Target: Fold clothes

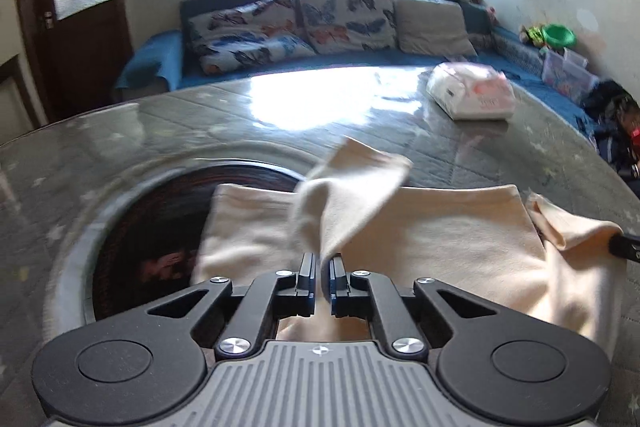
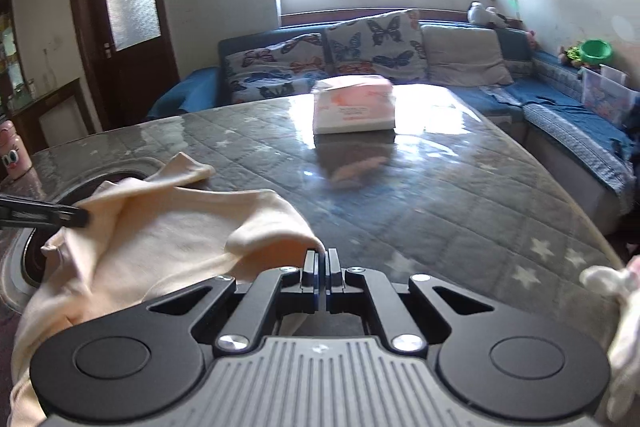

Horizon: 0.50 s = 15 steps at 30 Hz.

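left gripper is pinching a flap of the cream garment, which rises toward 12 o'clock. right gripper is clamped on another edge, cloth trailing off to its 9 o'clock.

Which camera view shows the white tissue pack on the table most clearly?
The right wrist view: the tissue pack lies near the centre of the picture, whole, with its pink print facing the camera. In the left wrist view the same pack sits far off to the right, smaller and more blurred.
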Motion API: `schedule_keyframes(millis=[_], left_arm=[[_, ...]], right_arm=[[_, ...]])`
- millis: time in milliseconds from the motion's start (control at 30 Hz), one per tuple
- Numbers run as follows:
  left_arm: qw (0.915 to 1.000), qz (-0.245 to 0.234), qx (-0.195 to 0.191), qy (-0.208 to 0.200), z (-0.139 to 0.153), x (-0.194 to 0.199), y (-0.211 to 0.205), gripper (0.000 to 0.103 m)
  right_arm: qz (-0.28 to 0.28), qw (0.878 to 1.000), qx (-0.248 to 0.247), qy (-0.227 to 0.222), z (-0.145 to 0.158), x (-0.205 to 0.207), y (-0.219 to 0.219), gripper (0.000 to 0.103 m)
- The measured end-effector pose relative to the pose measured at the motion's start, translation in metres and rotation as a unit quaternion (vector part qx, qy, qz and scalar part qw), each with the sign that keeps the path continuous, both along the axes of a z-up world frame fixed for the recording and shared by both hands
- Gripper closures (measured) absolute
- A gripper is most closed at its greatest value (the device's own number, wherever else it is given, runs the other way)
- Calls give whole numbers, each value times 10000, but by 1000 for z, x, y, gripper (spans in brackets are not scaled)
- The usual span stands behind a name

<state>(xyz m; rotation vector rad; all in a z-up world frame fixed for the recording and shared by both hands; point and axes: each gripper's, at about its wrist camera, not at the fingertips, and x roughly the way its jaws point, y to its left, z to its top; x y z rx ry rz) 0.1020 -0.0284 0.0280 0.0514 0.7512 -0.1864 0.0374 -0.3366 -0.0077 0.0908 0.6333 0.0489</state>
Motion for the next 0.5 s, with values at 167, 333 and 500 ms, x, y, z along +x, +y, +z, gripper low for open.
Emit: schedule_keyframes(millis=[167,333,500], left_arm=[[9992,332,-107,-217,15,-36,40,100],[9960,800,-165,-348,25,-78,88,102],[9952,967,-60,-134,17,-99,111,101]], right_arm=[[-346,9994,-11,-56,3,-21,-20,101],[-592,9982,-54,-63,4,-40,-34,101],[-807,9967,-111,13,-2,-53,-42,100]])
